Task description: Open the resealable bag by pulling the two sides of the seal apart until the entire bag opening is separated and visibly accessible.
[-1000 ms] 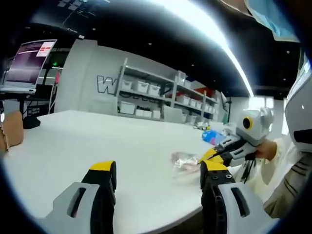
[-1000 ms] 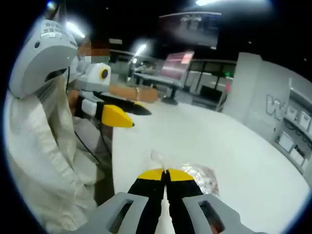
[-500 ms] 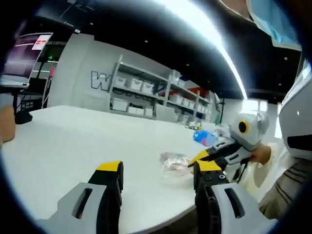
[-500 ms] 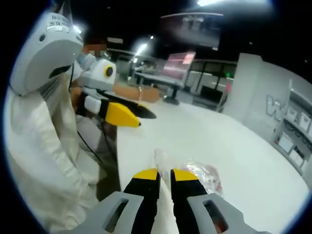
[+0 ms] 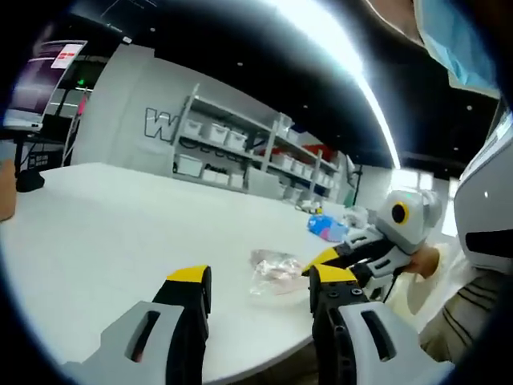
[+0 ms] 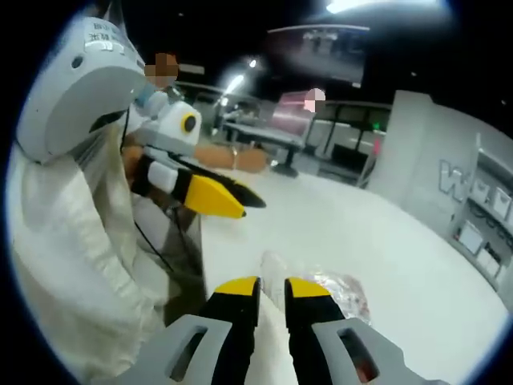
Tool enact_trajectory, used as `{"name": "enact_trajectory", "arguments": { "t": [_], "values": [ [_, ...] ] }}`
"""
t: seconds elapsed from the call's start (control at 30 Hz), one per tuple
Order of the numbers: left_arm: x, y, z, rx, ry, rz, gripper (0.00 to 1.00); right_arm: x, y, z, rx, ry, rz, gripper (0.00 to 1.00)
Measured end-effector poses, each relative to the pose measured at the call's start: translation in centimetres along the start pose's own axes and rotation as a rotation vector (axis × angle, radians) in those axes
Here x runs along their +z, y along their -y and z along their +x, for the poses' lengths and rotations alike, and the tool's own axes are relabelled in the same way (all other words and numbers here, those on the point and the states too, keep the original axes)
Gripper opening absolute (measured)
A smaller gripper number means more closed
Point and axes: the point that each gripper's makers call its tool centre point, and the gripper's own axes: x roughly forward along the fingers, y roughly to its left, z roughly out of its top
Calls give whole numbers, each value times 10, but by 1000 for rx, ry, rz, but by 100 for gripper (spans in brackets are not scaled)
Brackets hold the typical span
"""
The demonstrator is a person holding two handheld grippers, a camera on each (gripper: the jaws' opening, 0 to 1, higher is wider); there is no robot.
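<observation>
A large room with a dark ceiling and a long bright light strip lies behind a wide white table (image 5: 120, 216); in the left gripper view, going from the left, a screen (image 5: 36, 84) stands at the far left edge, then a grey wall with big letters, then metal shelves (image 5: 240, 152) that carry white boxes. On the table, near its front edge, lies the resealable bag (image 5: 272, 271), clear and crumpled, with something pinkish inside; a blue thing (image 5: 327, 227) lies farther back on the table. The left gripper (image 5: 258, 282) is released, its two yellow-tipped jaws stand well apart and hold nothing; the bag shows between them, farther out on the table. To the right of the bag the right gripper (image 5: 321, 258) comes in, its tip just beside the bag.

In the right gripper view, a person in a pale garment (image 6: 72, 241) stands at the left; the left gripper (image 6: 228, 204) reaches in over the table edge, with its jaws apart. The bag (image 6: 329, 287) lies flat on the table just ahead of the right gripper (image 6: 272, 287); its jaws stand a little apart, with a narrow gap, and I cannot tell whether the bag's edge lies between them.
</observation>
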Motion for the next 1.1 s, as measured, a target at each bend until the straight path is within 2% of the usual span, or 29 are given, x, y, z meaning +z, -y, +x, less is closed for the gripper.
{"name": "enact_trajectory", "arguments": {
  "t": [0.3,0.67,0.87,1.1],
  "values": [
    [-3,7,2,-35,-25,-65,37,8,-4,-5,1,18,-15,11],
    [-9,13,3,-61,-56,-107,33,11,0,-6,-32,-14,2,13],
    [-13,16,3,-69,-70,-125,32,25,8,-5,-45,-19,27,13],
    [-14,14,-1,-64,-60,-131,32,27,4,5,-21,-116,-137,14]
  ]
}}
